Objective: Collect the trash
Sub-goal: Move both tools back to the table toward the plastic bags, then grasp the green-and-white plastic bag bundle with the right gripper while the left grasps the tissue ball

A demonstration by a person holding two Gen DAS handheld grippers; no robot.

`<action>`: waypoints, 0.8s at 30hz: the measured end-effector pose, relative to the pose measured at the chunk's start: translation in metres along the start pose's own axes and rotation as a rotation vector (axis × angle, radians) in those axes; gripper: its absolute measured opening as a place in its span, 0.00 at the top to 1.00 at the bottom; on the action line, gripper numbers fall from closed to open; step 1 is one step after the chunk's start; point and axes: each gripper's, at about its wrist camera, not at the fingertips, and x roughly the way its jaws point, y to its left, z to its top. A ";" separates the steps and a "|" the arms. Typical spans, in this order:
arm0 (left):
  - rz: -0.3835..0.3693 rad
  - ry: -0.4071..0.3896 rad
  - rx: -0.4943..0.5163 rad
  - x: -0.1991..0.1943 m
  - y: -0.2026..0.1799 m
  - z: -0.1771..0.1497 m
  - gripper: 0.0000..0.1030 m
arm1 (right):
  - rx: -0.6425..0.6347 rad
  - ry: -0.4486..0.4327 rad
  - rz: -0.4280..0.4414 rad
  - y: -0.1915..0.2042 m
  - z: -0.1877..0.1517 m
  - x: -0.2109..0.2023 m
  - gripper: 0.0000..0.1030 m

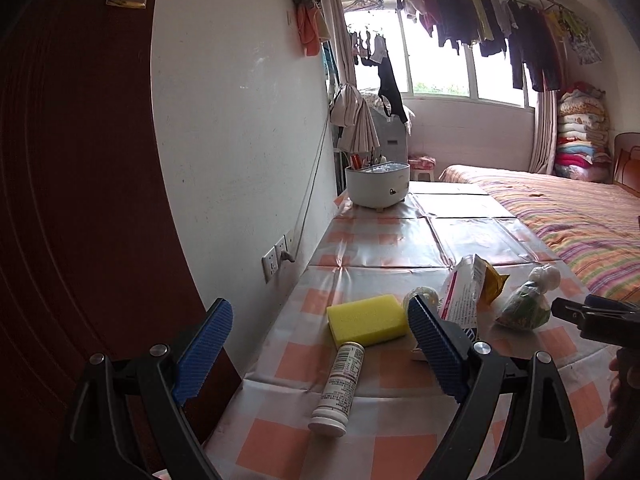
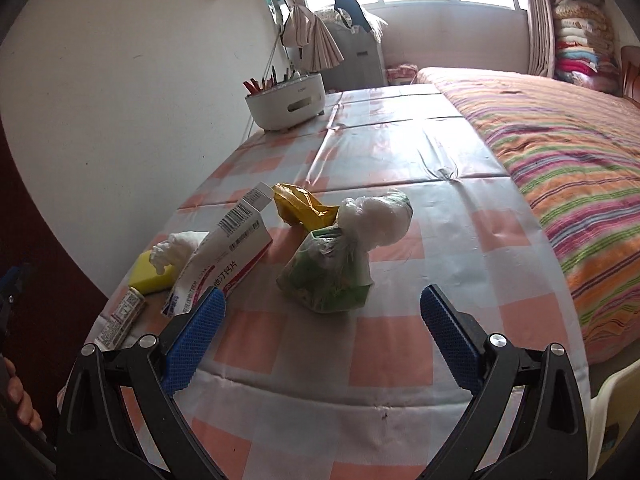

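Trash: one knotted bag (image 2: 328,272), one box (image 2: 236,248), one bottle (image 1: 340,388).

Right gripper (image 2: 320,330) wide apart above checked tablecloth (image 2: 400,280), before knotted bag (image 2: 328,272), box (image 2: 236,248), sponge (image 2: 150,276).

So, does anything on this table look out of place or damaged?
Yes. The white-and-red cardboard box is crushed and leans tilted, and the white cylindrical bottle lies on its side beside the yellow sponge. Nothing looks spilled on the checked tablecloth.
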 end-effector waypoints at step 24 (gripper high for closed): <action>-0.136 0.154 0.037 0.041 -0.030 0.002 0.16 | -0.021 0.147 0.038 0.002 0.030 0.052 0.50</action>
